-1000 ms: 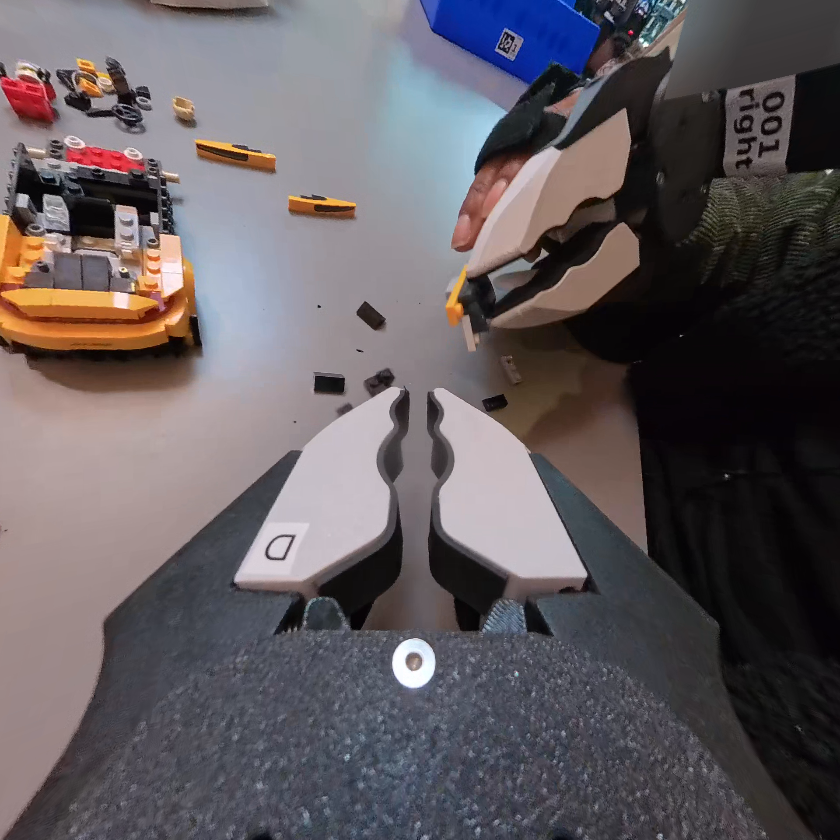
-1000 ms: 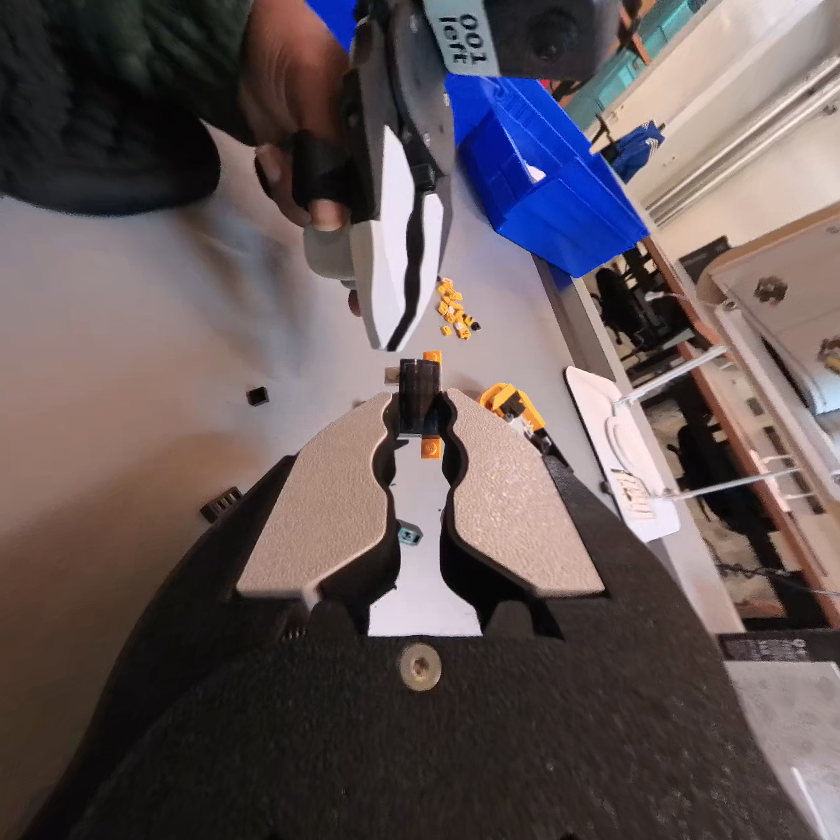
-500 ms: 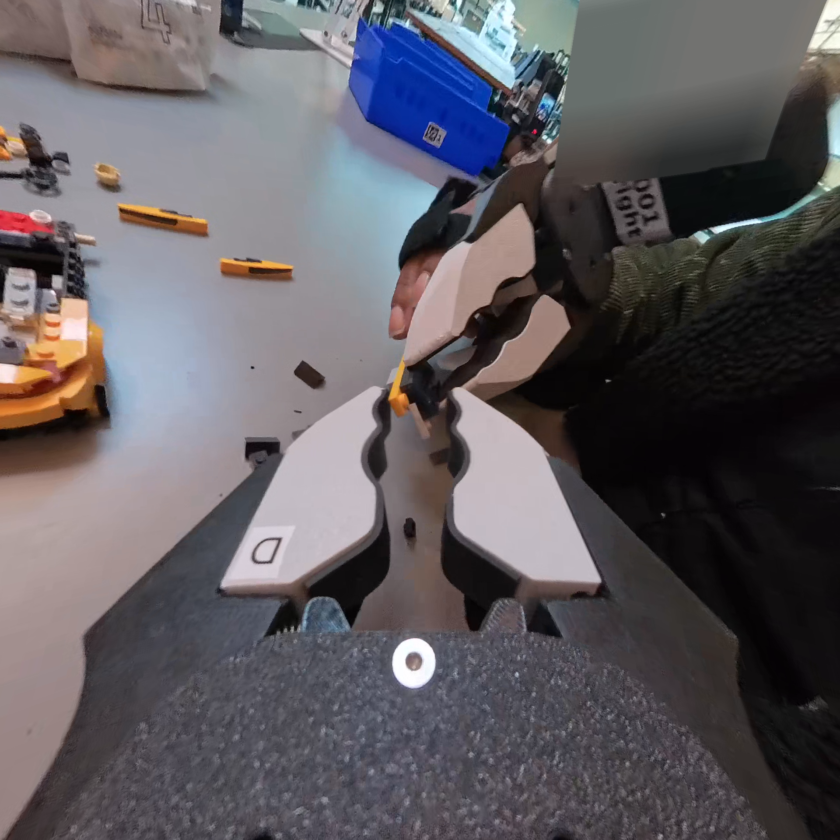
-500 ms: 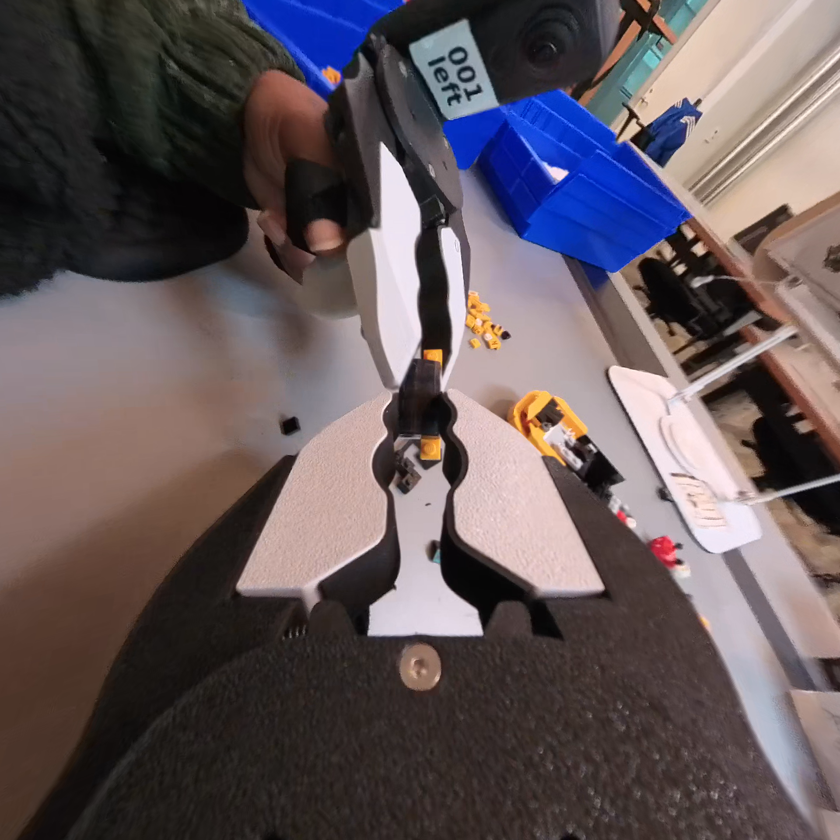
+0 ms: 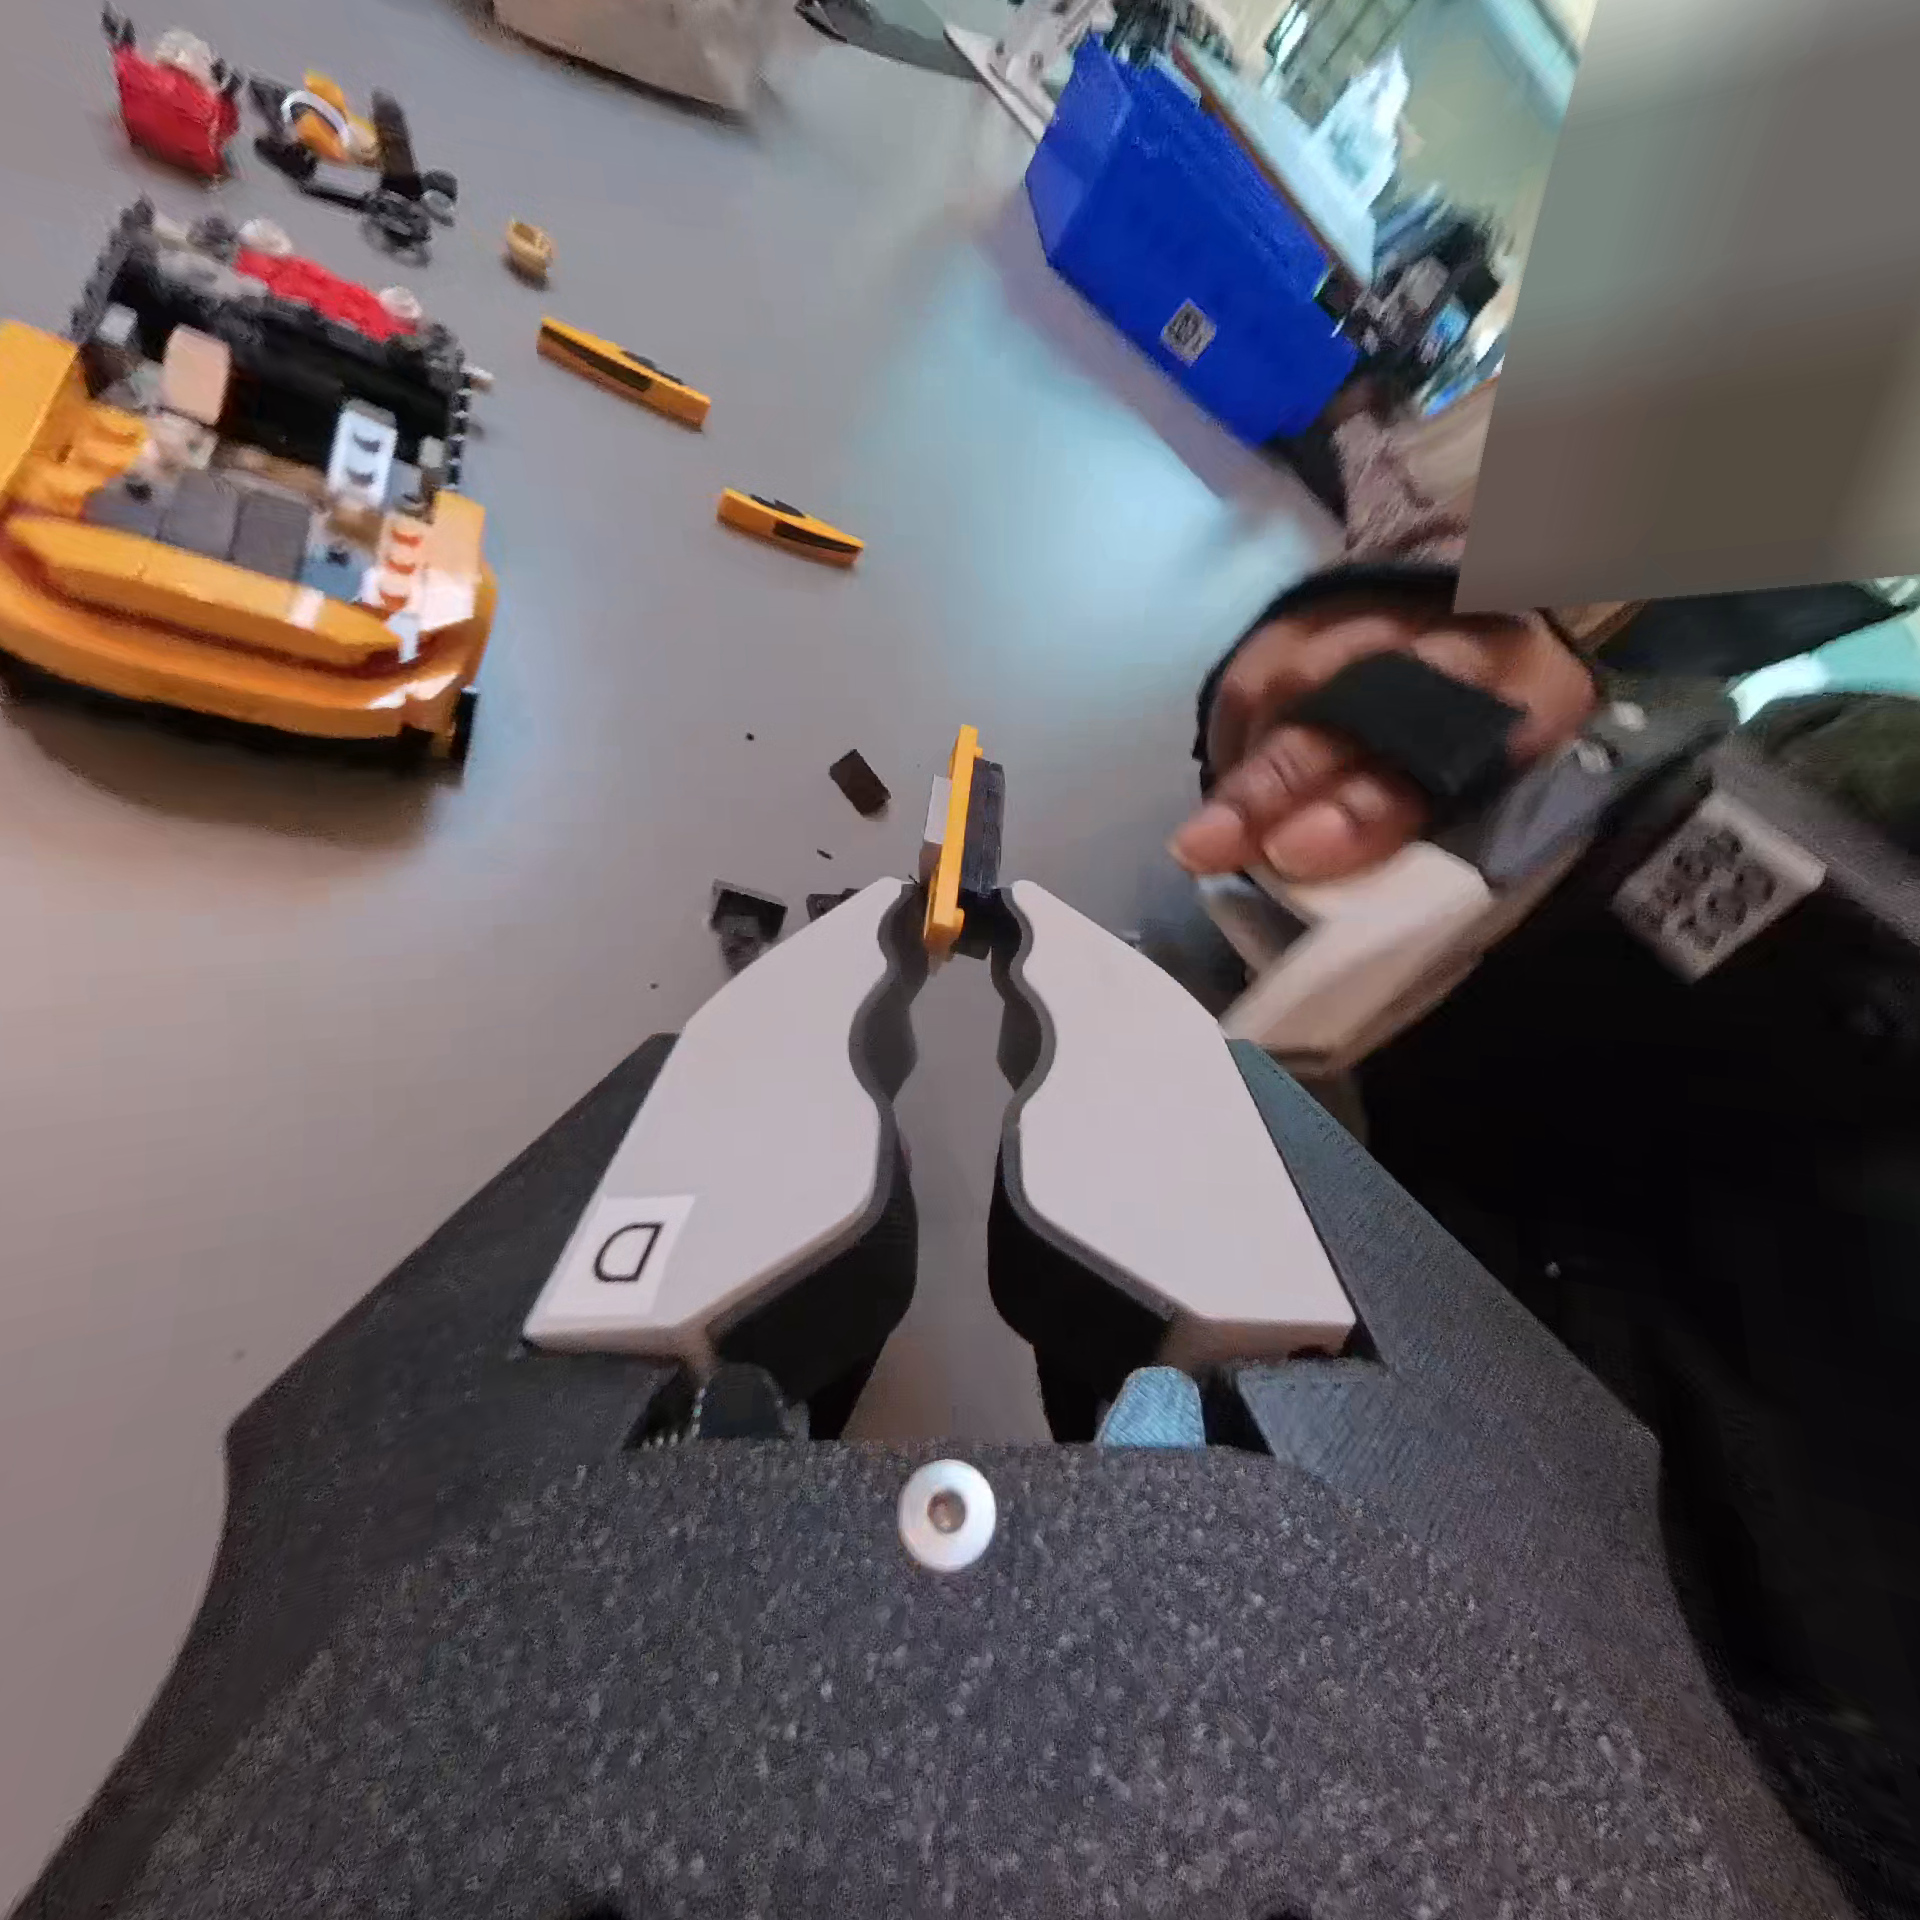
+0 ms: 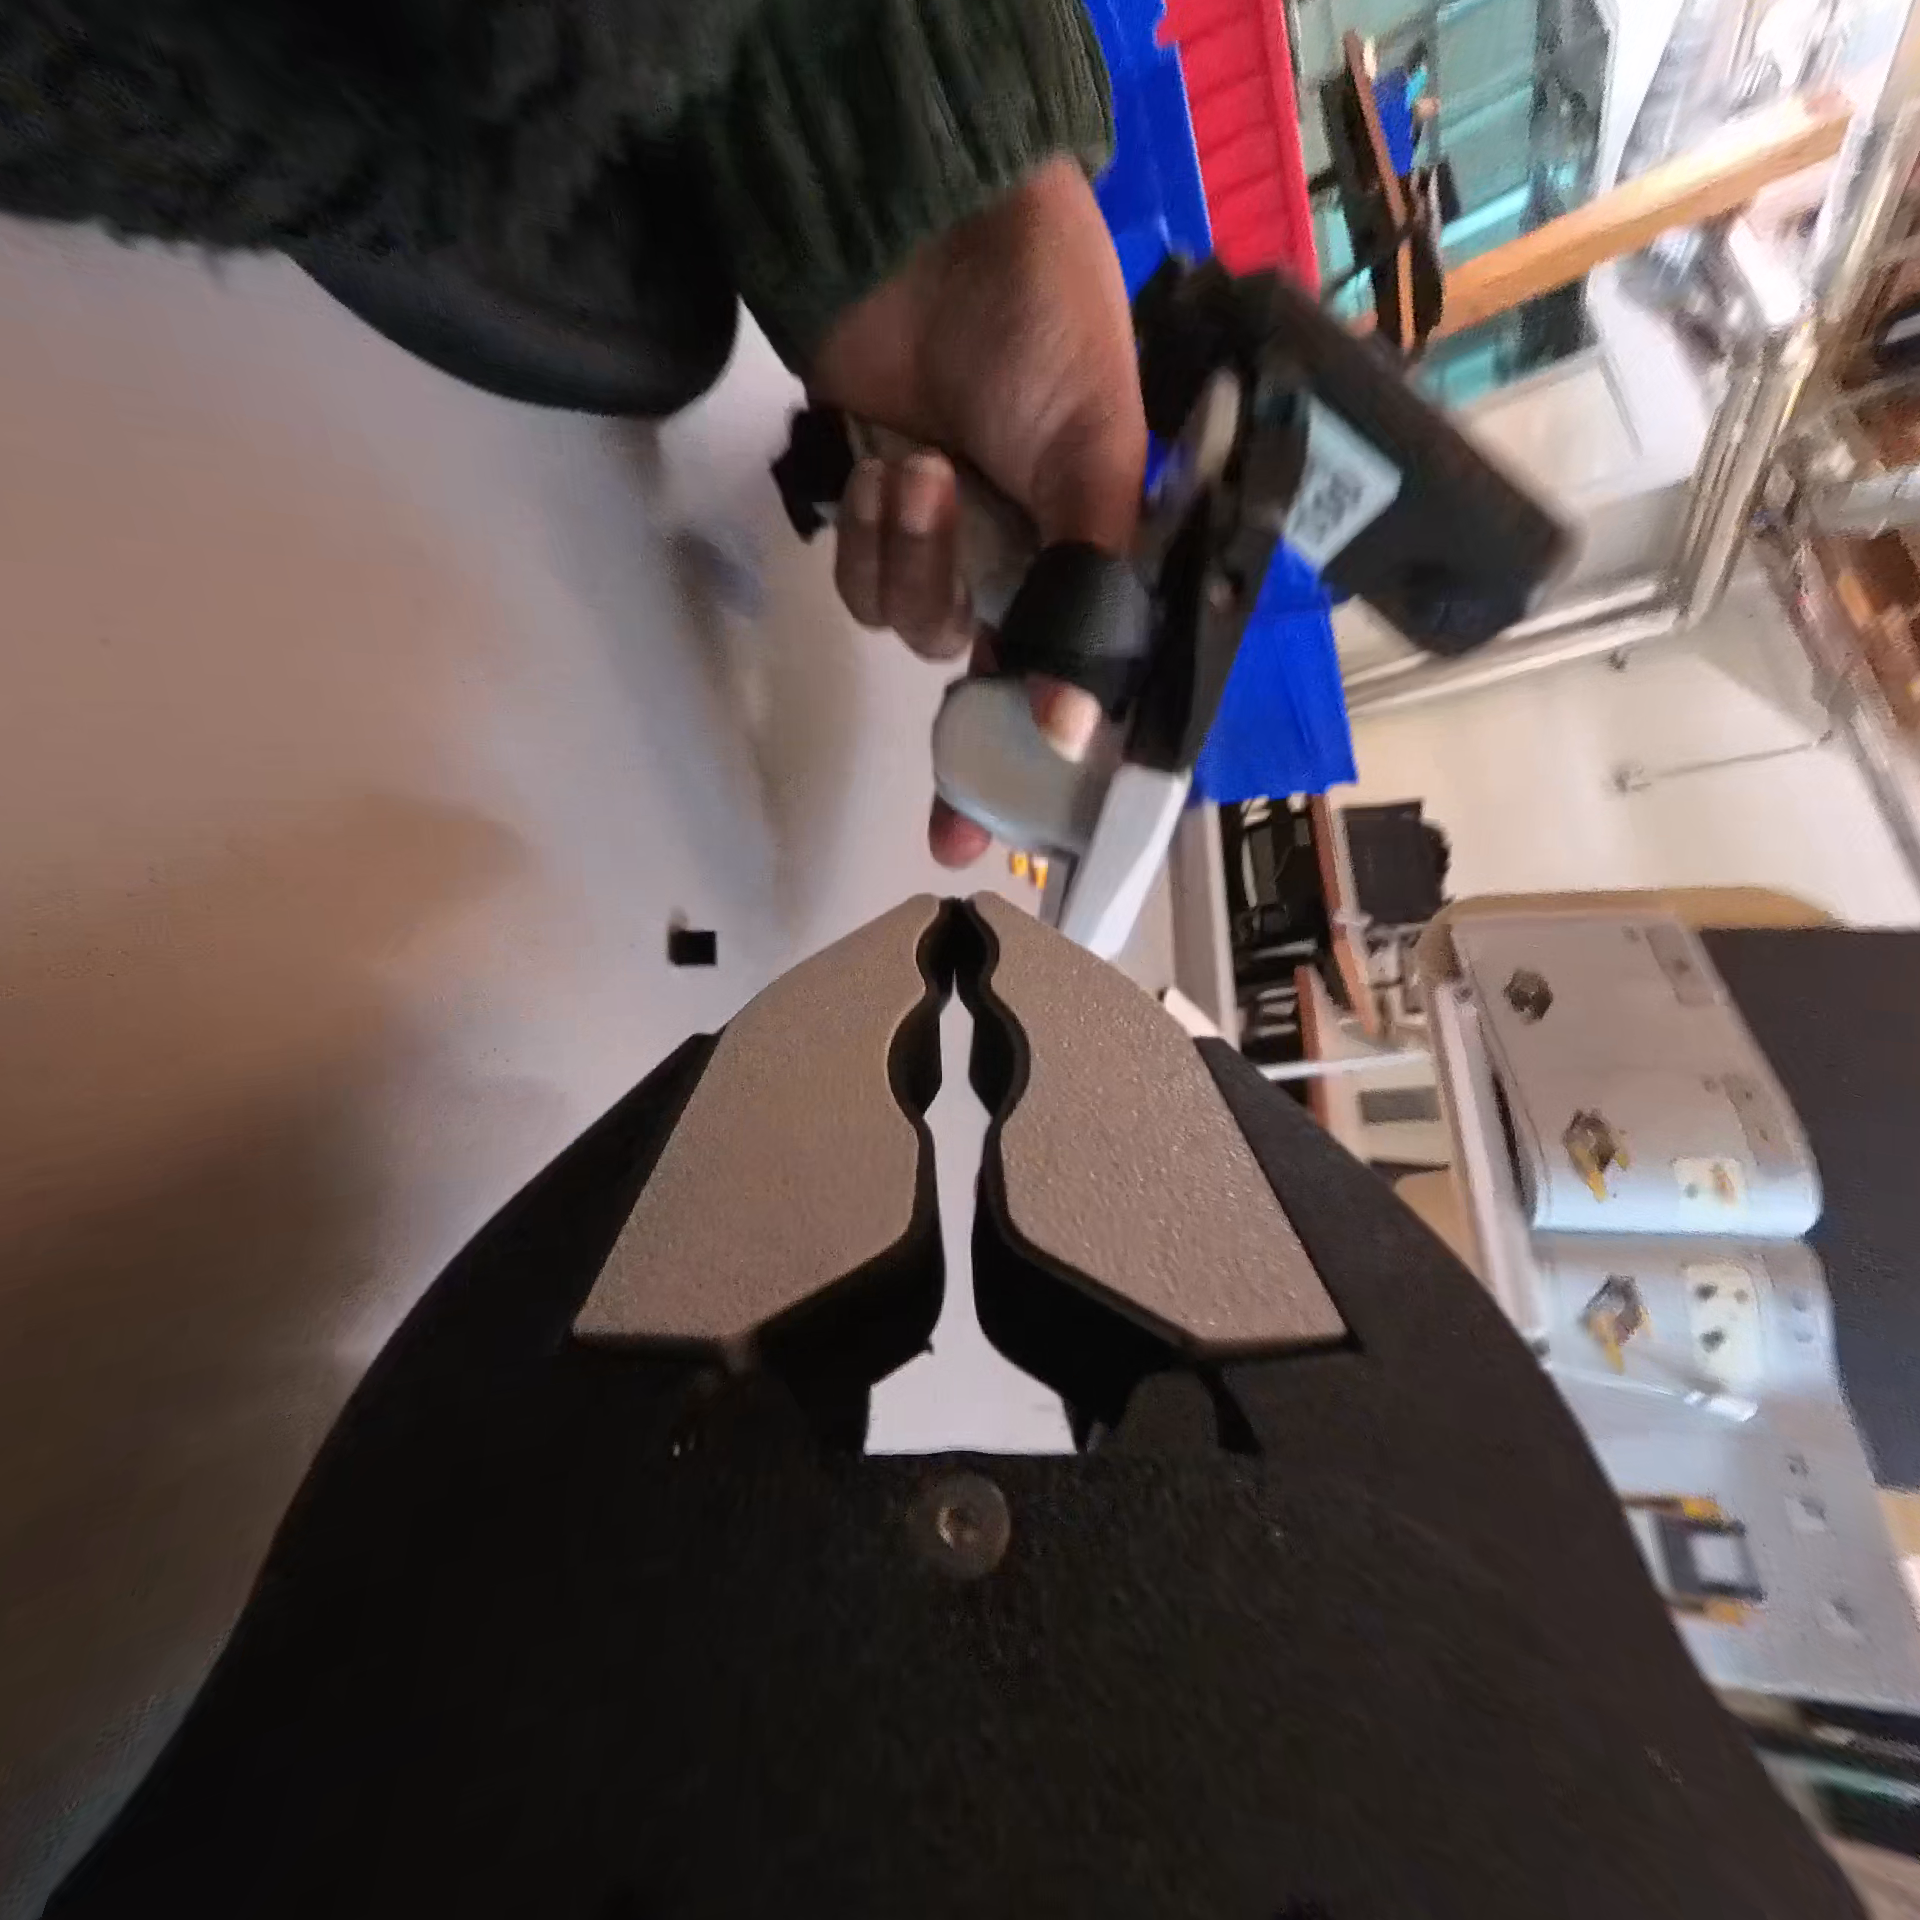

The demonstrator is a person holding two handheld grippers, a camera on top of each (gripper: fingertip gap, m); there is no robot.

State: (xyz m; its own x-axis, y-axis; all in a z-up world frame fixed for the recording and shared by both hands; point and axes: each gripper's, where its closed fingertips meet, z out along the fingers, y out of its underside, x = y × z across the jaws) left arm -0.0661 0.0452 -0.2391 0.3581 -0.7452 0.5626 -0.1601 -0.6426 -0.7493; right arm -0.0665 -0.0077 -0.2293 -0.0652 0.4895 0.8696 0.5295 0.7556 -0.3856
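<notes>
Grey and smooth, the surface (image 5: 644, 935) stretches away to a blue bin (image 5: 1174, 249) at the far right, with shelving and workshop clutter blurred beyond it. On the far left sits a partly built orange toy-brick car (image 5: 229, 540), its black and grey interior open on top. Two loose orange wedge pieces (image 5: 623, 372) (image 5: 790, 528) lie to its right, and a scatter of red, black and orange parts (image 5: 281, 135) lies farther off.

Nearer in, the left hand-held gripper (image 5: 954, 914) is clamped on a small brick assembly (image 5: 961, 831): a thin orange plate with a dark block against its right face and a pale sliver on its left. Both fingertips press against its lower end, and it stands upright out of the tips, above the surface. Small black pieces (image 5: 858, 781) (image 5: 744, 914) lie on the surface just left of the tips.

To the right, a person's hand (image 5: 1351, 769) in a dark strap grips the other tool's pale handle.

Seen from its own camera, the right hand-held gripper (image 6: 958, 914) is clenched, its tips meeting with nothing between them. Beyond it a hand (image 6: 987, 436) in a dark green knitted sleeve (image 6: 644, 156) holds the left tool, and one small black piece (image 6: 692, 945) lies on the surface to the left.
</notes>
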